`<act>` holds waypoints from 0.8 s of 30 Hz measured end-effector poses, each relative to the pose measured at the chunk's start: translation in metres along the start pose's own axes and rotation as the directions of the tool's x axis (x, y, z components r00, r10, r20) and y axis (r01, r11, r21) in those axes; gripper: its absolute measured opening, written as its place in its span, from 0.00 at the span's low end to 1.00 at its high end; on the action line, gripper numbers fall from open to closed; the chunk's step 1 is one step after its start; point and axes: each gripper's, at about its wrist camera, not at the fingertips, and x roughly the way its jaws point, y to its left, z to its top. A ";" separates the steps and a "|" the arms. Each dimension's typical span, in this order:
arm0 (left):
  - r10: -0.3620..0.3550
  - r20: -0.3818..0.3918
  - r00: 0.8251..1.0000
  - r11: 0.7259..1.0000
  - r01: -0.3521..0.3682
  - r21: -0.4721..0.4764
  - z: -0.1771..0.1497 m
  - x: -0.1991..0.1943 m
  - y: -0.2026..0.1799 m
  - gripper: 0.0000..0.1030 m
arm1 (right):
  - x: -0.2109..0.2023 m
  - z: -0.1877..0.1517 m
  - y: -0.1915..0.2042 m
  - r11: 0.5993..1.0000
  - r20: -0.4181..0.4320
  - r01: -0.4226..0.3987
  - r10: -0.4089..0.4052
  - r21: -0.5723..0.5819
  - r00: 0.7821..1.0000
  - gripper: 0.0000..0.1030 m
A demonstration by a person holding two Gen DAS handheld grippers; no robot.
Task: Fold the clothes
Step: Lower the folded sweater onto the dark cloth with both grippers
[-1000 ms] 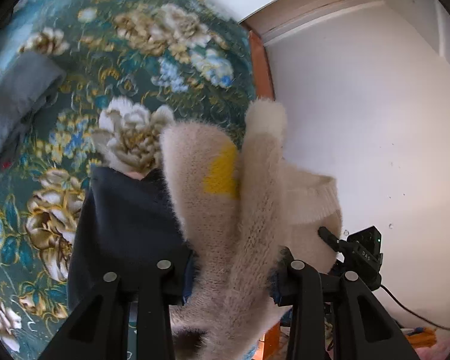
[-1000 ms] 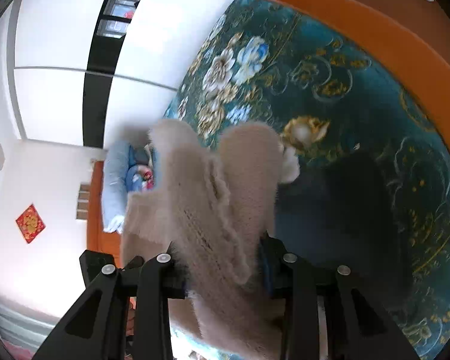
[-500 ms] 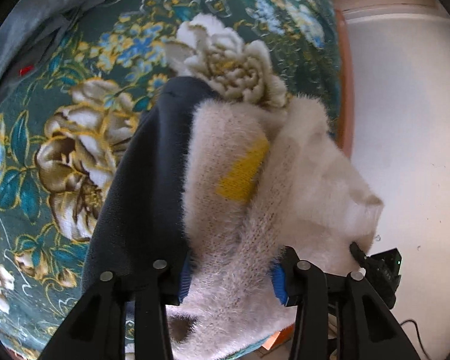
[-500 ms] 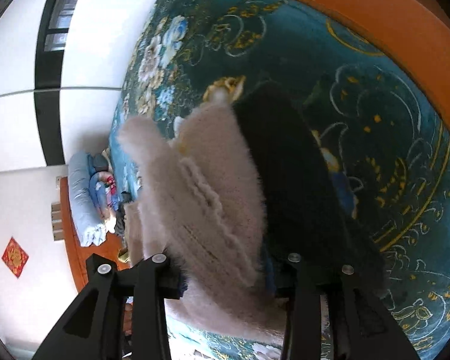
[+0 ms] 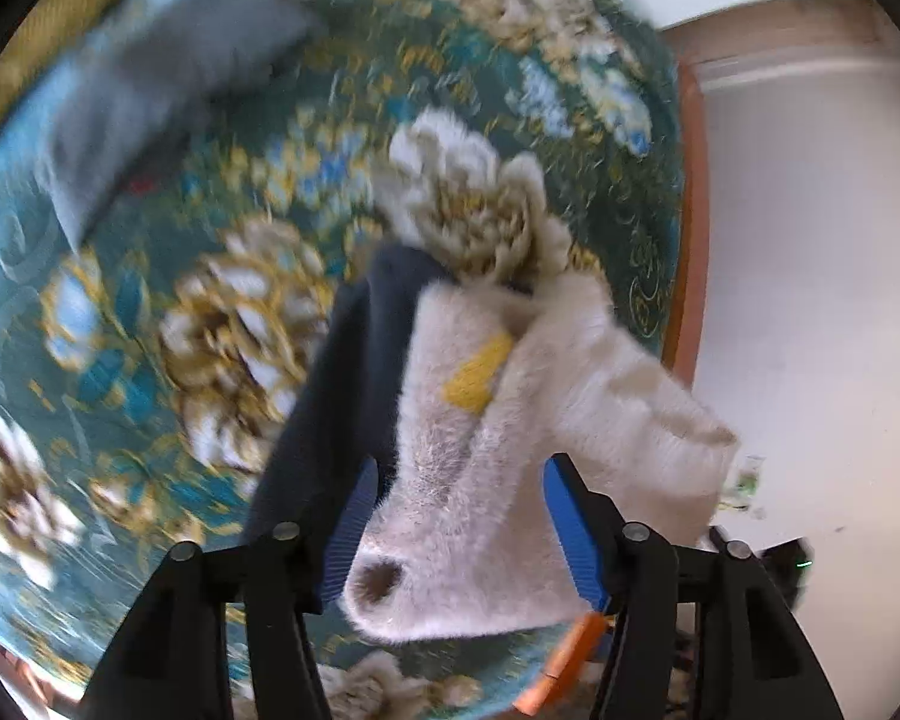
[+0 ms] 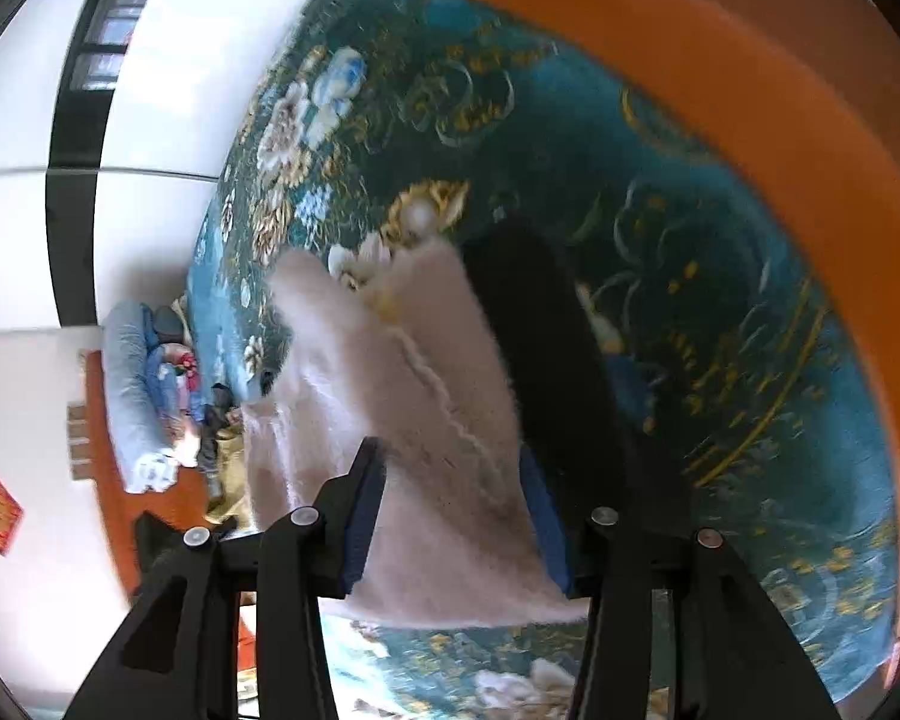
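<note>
teal floral bedspread (image 5: 150, 360) lies under your folded cream fuzzy sweater (image 5: 480, 450), set beside a dark garment (image 5: 354, 372). your left gripper (image 5: 459, 525) and right gripper (image 6: 450, 516) have just been opening, jaws loosening around the sweater. you're releasing it; next, back both out without dragging the fold.

Left claw (image 5: 461, 531) and right claw (image 6: 455, 519) just opening, angled downward

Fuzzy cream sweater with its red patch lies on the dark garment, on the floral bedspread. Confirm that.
The patch is yellow, not red, as the left wrist view shows. The rest stands: the fuzzy cream sweater lies on the dark garment, on the floral bedspread.
</note>
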 end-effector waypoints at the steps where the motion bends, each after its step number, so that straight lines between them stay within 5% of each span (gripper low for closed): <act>1: 0.016 0.009 1.000 0.999 -0.016 0.030 0.001 0.001 -0.010 0.63 | -0.003 -0.002 0.012 0.999 0.016 0.012 -0.011 -0.041 1.000 0.47; 5: 0.043 0.003 0.999 0.986 -0.043 0.160 -0.010 0.015 -0.049 0.63 | -0.007 -0.012 0.071 0.971 0.072 0.054 -0.038 -0.231 0.997 0.47; 9: 0.064 -0.057 0.996 0.964 -0.047 0.261 -0.032 0.041 -0.074 0.63 | 0.013 -0.024 0.104 0.934 -0.011 -0.015 0.012 -0.358 1.000 0.47; 15: 0.197 0.014 0.980 0.902 -0.187 0.389 -0.044 0.062 -0.070 0.63 | 0.024 -0.010 0.068 0.933 0.035 0.115 -0.110 -0.340 0.993 0.47; 24: 0.230 -0.006 0.973 0.891 -0.208 0.403 -0.039 0.099 -0.053 0.63 | 0.055 -0.001 0.031 0.964 0.020 0.108 -0.107 -0.243 0.994 0.47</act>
